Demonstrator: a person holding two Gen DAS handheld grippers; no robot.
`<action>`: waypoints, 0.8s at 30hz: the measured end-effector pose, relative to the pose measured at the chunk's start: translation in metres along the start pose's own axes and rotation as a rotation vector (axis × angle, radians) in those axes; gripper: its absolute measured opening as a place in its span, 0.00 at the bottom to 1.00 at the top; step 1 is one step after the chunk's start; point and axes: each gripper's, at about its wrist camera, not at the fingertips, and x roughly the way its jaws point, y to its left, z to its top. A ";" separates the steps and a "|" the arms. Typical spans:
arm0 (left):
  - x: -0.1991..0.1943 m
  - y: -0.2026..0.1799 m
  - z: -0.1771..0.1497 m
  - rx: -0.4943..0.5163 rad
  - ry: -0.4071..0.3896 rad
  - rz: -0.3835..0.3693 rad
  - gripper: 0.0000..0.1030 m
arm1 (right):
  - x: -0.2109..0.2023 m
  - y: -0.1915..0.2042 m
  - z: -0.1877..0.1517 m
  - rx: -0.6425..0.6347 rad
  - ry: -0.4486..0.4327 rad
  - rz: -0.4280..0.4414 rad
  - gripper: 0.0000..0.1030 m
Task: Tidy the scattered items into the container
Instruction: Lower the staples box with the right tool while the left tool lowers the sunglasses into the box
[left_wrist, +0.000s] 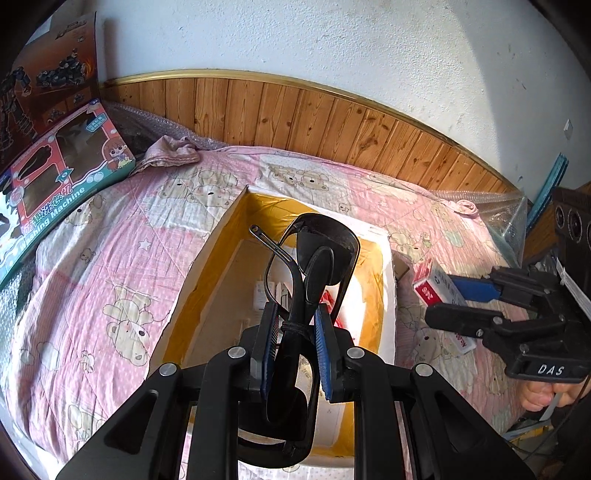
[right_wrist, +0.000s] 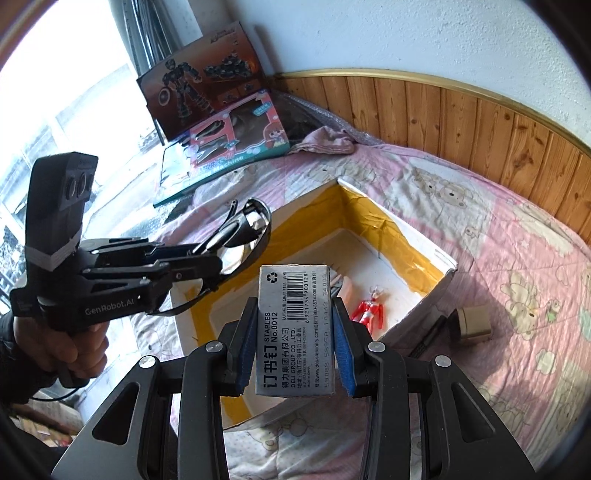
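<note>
The left gripper (left_wrist: 295, 347) is pinching the sunglasses (left_wrist: 314, 266) above the open box (left_wrist: 384, 266); the right gripper (right_wrist: 295, 343) is clamped on the staple box (right_wrist: 293, 328) near its rim. Both should be lowered well inside before release, away from the red toy figure (right_wrist: 369, 308).

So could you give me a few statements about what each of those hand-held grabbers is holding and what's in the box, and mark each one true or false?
1. The left gripper has its jaws shut on black sunglasses. True.
2. The right gripper is empty. False: it is shut on a grey staples box.
3. A small red toy figure lies inside the white container. True.
4. The container sits on a bare wooden floor. False: it sits on a pink bear-print bedspread.
5. The sunglasses already rest on the container's floor. False: they are held above it.
</note>
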 end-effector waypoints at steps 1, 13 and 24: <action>0.003 0.000 -0.002 0.012 0.008 0.001 0.20 | 0.003 -0.003 0.004 0.001 0.006 0.002 0.38; 0.029 -0.012 -0.020 0.282 0.099 -0.034 0.20 | 0.059 -0.026 0.045 -0.062 0.110 -0.043 0.38; 0.056 -0.017 -0.033 0.493 0.176 -0.145 0.20 | 0.121 -0.031 0.068 -0.187 0.225 -0.118 0.38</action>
